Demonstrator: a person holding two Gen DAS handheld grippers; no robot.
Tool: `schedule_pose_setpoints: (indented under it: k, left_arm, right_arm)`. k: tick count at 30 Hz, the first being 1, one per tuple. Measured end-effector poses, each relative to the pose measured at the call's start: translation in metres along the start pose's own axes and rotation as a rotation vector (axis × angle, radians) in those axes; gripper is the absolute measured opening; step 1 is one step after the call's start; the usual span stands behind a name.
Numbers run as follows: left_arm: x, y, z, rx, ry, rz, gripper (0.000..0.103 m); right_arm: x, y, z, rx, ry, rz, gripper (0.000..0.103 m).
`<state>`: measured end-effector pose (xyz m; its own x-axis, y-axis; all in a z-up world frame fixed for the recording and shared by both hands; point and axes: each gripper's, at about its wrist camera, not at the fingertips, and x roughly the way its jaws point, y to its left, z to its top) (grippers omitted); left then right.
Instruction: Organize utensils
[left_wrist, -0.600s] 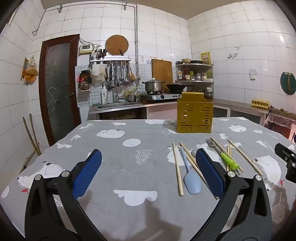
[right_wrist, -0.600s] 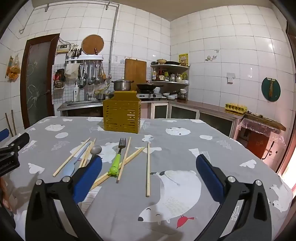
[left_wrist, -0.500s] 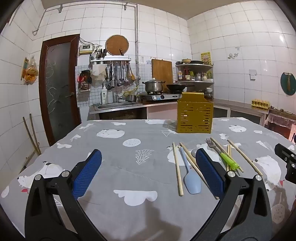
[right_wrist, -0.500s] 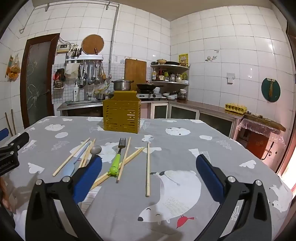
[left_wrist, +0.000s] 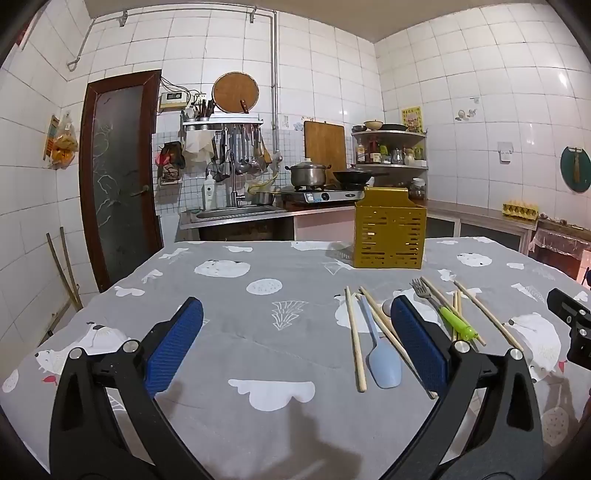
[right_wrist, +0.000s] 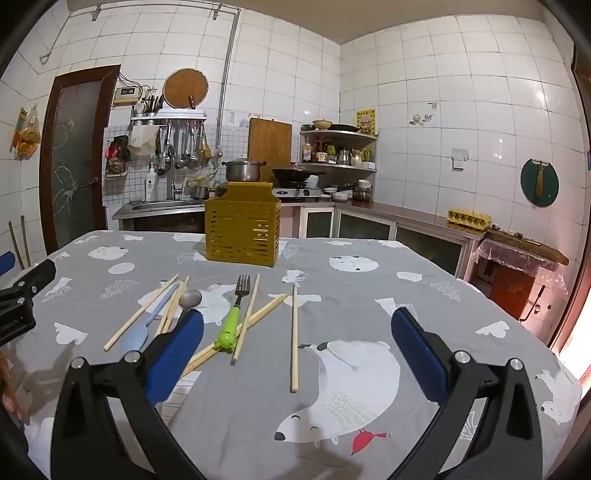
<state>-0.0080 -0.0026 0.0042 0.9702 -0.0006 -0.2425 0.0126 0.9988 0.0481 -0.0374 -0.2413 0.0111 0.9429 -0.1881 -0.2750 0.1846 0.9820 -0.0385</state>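
Utensils lie loose toward the near edge of the grey animal-print tablecloth (right_wrist: 369, 280), in front of the yellow slotted plastic caddy (right_wrist: 242, 236) standing nearer the far edge. From left to right I count one pale blue silicone spatula (right_wrist: 138, 334), one metal spoon (right_wrist: 190, 298), one green-handled metal fork (right_wrist: 234, 314) and about seven thin wooden chopsticks (right_wrist: 294, 332), some crossing. All look light and stiff, the slim sticks likely to roll, so each is best pinched mid-shaft; the left gripper (left_wrist: 295, 341) and right gripper (right_wrist: 295, 349) both hang released and empty.
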Motion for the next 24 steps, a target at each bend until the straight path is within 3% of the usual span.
schedule_pose_setpoints:
  k: [24]
  left_arm:
    - [-0.002, 0.005, 0.010, 0.002, -0.014, 0.004, 0.098]
  right_arm:
    - [-0.001, -0.005, 0.001, 0.008, -0.002, -0.004, 0.099]
